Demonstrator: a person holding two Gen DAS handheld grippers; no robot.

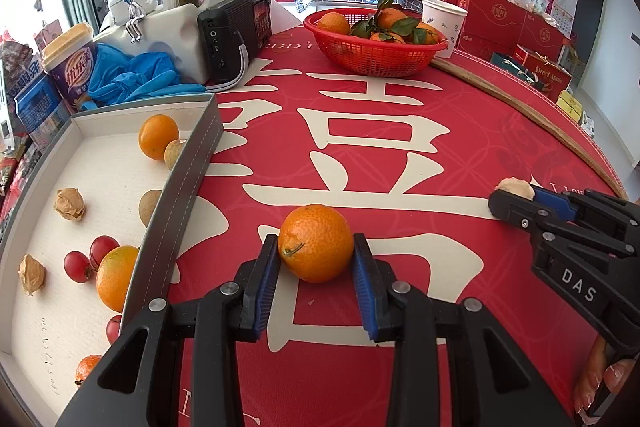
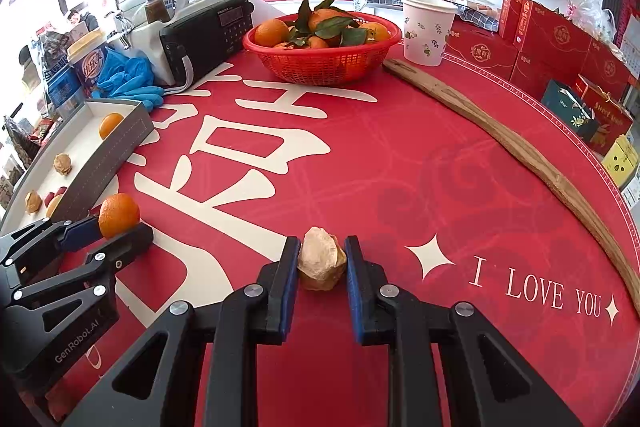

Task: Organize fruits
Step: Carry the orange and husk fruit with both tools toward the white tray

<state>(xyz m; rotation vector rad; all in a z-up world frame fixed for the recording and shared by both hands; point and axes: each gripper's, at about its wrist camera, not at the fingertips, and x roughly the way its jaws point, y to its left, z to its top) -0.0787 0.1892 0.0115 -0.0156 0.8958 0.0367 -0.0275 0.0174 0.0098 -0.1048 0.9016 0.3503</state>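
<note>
Fruit sits in 3 places on the red tablecloth (image 2: 400,155): 1 orange (image 1: 316,243) low in the middle of the left wrist view, a small papery-husked fruit (image 2: 321,259) low in the middle of the right wrist view, and the rest in a shallow grey-walled tray (image 1: 188,179) at the left edge of both views. The left gripper (image 1: 316,251) has its blue pads on either side of the orange, the left pad touching the skin and the right pad against or just beside it, so the fruit is pinched while it rests on the cloth. The right gripper (image 2: 322,259) pinches the husked fruit, both pads pressed against its sides, with the fruit at the cloth's surface. In the left wrist view the right gripper shows at the right edge, the pale husk poking out of its tip, and fingers (image 1: 592,387) of a hand appear in the lower right corner. Inside the tray lie 2 more husked fruits (image 1: 70,203), several oranges (image 1: 158,137), some small red tomatoes (image 1: 90,259) and 2 small round tan fruits. A red basket (image 2: 324,61) of leafy oranges stands at the upper middle, with a paper cup (image 2: 426,31) just to its right, a black radio (image 2: 208,31) to its left, and a long wooden stick (image 2: 520,155) curving down the right side.
</note>
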